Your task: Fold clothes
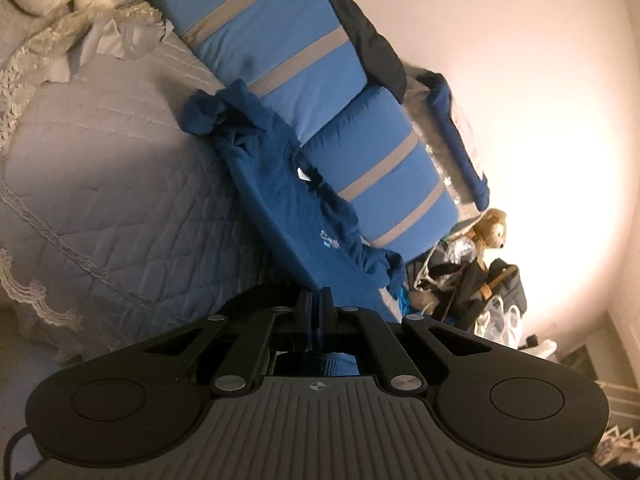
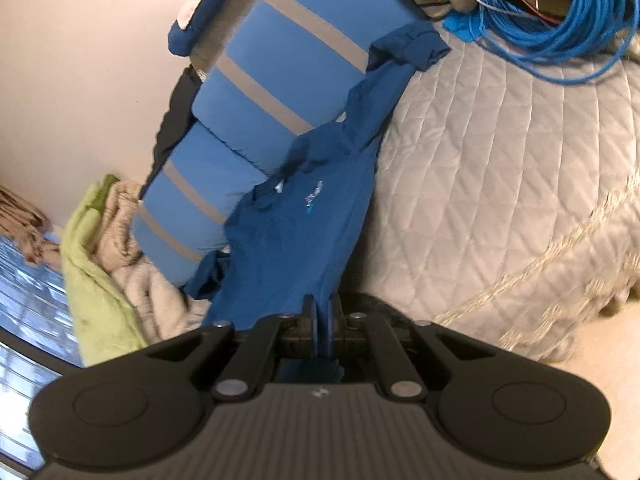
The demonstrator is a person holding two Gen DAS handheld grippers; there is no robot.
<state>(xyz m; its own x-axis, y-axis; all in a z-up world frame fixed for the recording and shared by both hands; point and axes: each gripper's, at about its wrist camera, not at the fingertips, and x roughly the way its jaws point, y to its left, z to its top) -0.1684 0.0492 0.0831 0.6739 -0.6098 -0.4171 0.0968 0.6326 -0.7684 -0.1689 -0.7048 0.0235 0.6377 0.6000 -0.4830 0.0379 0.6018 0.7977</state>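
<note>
1. my left gripper [image 1: 316, 312] is pinched tight on the near edge of the dark blue shirt [image 1: 280, 196]; the fingers are closed right down, with only a sliver of cloth between them.

2. my right gripper [image 2: 321, 322] is clamped the same way on the shirt's [image 2: 304, 232] near edge, fingers all but meeting on the fabric.

3. i judge i hold it at two points so the hem stays taut between my hands and the body hangs as one flat sheet, which makes a straight crease easier.

4. from each gripper the shirt runs straight ahead and away. its far end lies on the quilted bedspread [image 1: 120, 200], up against the blue cushions with grey stripes [image 1: 272, 40] just beyond it.

5. the shirt looks stretched lengthwise from my grip. a small pale logo sits on the chest, a white tag shows at the collar, and both short sleeves are bunched and crumpled at the far corners.

6. it is spread out rather than folded now; whether this is a pull to flatten it or the lift into a fold, i cannot tell.

7. ahead and to the right of my right gripper a coil of blue cable [image 2: 560, 20] lies on the bed, apart from the shirt.
</note>
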